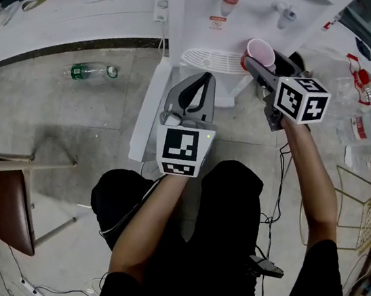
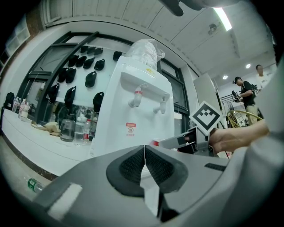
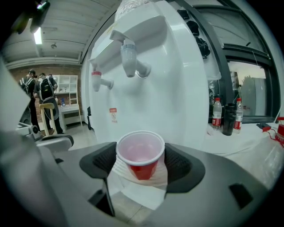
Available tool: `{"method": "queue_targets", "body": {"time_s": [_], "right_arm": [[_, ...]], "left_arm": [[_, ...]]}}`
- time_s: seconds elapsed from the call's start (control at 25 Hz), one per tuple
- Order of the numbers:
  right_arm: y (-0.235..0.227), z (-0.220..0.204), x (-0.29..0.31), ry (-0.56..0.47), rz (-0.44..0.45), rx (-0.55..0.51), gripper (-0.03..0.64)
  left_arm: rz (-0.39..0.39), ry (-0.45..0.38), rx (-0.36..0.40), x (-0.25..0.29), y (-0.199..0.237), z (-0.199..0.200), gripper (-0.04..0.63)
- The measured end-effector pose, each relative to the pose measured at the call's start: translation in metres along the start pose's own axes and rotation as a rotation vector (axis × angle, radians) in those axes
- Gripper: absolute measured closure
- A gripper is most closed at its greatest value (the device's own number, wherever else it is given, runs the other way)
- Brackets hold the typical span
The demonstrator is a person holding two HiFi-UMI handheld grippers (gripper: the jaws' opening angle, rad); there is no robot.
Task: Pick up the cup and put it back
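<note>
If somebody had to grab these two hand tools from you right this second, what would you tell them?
Right gripper: shut on the red cup. The cup is upright, looks empty, and is held in front of the water dispenser, lower than its taps.
Left gripper: shut with nothing in it, held to the left of the right one.
Done: the cup is picked up.
Left: set the cup back down and open the jaws. Nothing shows where it stood; the drip tray beside it seems a likely spot.
</note>
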State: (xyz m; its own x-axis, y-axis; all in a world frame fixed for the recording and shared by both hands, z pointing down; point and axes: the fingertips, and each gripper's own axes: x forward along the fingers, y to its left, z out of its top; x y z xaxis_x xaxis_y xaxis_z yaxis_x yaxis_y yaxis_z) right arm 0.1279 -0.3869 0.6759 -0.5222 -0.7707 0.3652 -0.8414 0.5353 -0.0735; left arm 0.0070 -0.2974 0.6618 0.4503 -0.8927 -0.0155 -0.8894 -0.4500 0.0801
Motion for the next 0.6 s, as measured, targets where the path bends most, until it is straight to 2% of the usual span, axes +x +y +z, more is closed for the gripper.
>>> {"method": "queue_targets", "body": {"time_s": [0.6], "right_arm": [[0.0009,-0.0018,0.0041,-0.014,0.007,0.004,0.284]], "left_arm": [[-0.004,-0.003,-0.007,0.0009,-0.0032,0.0003,0.588]]}}
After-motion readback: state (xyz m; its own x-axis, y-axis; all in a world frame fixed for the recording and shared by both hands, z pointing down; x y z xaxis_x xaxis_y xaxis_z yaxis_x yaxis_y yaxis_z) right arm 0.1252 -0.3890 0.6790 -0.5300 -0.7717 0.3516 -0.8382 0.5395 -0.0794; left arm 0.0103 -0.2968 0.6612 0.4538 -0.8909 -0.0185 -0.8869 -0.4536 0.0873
